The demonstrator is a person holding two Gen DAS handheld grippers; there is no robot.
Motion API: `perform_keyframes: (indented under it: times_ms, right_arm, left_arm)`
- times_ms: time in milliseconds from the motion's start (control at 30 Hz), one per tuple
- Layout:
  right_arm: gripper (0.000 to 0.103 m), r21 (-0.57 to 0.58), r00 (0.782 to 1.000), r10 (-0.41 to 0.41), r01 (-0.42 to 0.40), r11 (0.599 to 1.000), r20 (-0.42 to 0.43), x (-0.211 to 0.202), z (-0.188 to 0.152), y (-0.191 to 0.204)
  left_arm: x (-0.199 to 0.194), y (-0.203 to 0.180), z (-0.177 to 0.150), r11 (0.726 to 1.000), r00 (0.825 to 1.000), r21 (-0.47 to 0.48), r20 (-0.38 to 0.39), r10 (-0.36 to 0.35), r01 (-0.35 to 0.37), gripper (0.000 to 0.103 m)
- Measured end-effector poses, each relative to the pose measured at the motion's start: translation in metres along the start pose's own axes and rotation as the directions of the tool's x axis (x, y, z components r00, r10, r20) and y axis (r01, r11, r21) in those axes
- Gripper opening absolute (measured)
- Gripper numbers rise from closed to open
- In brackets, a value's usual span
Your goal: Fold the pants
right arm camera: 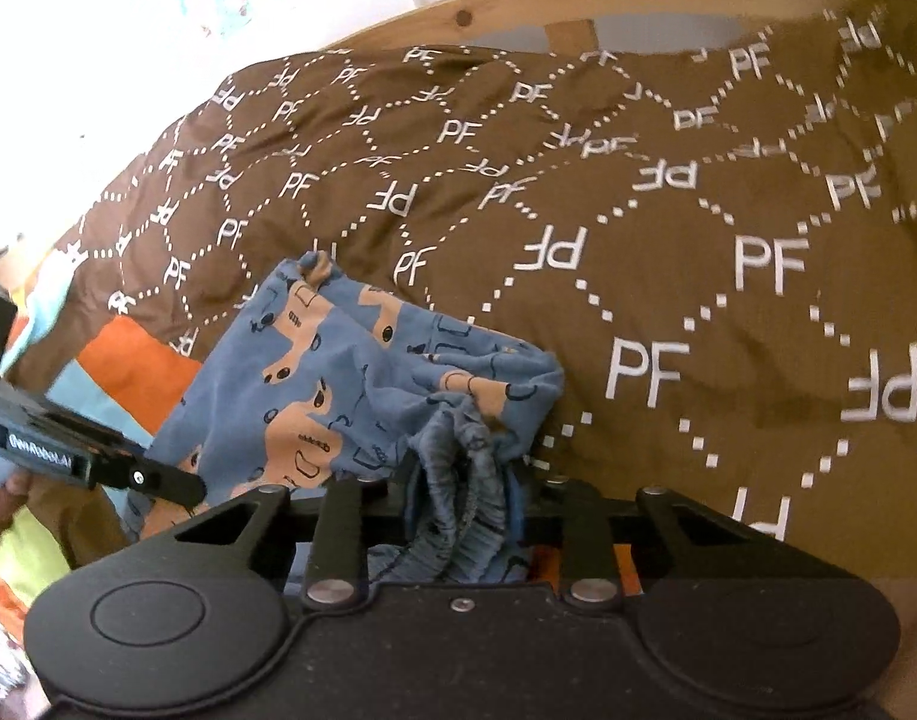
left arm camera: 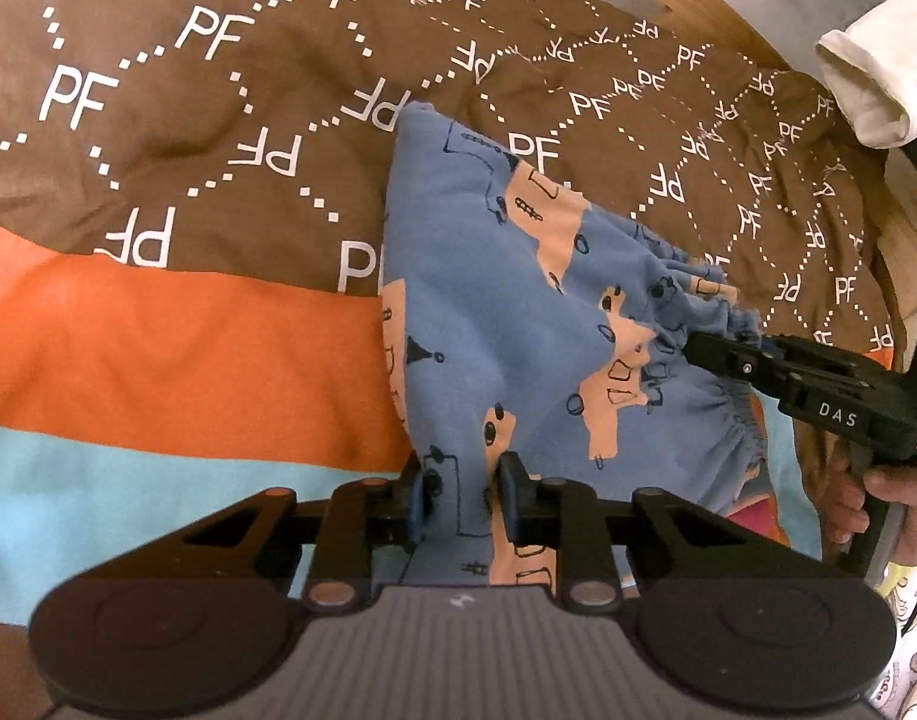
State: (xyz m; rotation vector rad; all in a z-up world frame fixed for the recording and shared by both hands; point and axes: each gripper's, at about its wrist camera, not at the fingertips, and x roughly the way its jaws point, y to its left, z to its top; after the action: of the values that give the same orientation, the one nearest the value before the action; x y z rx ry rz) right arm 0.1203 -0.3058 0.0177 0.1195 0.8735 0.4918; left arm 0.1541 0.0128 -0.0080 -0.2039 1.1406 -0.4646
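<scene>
Small blue pants (left arm camera: 506,312) with tan animal prints lie bunched on a bed cover, partly raised. My left gripper (left arm camera: 464,495) is shut on a fold of the pants' lower edge, and the cloth runs up between its pads. In the left wrist view, my right gripper (left arm camera: 707,351) comes in from the right and bites the gathered elastic waistband (left arm camera: 728,312). In the right wrist view, the ruched waistband (right arm camera: 458,480) fills the gap of the right gripper (right arm camera: 458,504) and hides its fingertips. The pants (right arm camera: 350,372) spread away to the left, where the left gripper (right arm camera: 188,489) holds them.
The brown cover (left arm camera: 218,120) with white PF letters has an orange band (left arm camera: 188,360) and a light blue band (left arm camera: 128,480). A wooden bed rail (right arm camera: 518,6) runs behind it. A white cloth (left arm camera: 872,78) hangs at the far right. A hand (left arm camera: 890,492) grips the right handle.
</scene>
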Motion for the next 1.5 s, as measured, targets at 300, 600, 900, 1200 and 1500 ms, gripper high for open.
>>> perform_keyframes:
  times_ms: [300, 600, 900, 1200, 1500]
  right_arm:
    - [0.026, -0.293, 0.988, -0.144, 0.156, 0.943, 0.062, -0.008, -0.009, 0.047]
    - [0.023, -0.394, 0.976, -0.183, 0.214, 0.894, 0.114, -0.015, -0.012, 0.065]
    - [0.022, -0.442, 0.969, -0.188, 0.24, 0.864, 0.159, -0.026, -0.013, 0.078]
    - [0.021, -0.441, 0.966, -0.179, 0.245, 0.863, 0.187, -0.035, -0.013, 0.081]
    - [0.021, -0.433, 0.961, -0.181, 0.258, 0.864, 0.21, -0.047, -0.012, 0.084]
  left_arm:
    - [-0.005, -0.011, 0.0, 0.998, 0.999, 0.039, -0.004, 0.041, -0.041, 0.02]
    - [-0.013, -0.023, -0.004, 0.993, 0.998, 0.097, 0.031, 0.06, -0.063, 0.017]
    - [-0.02, -0.022, -0.006, 0.994, 0.998, 0.099, 0.043, 0.042, -0.046, 0.016]
    - [-0.027, -0.026, -0.007, 0.993, 0.998, 0.111, 0.058, 0.028, -0.035, 0.016]
    - [-0.031, -0.036, -0.007, 0.99, 0.998, 0.14, 0.065, 0.016, -0.025, 0.016]
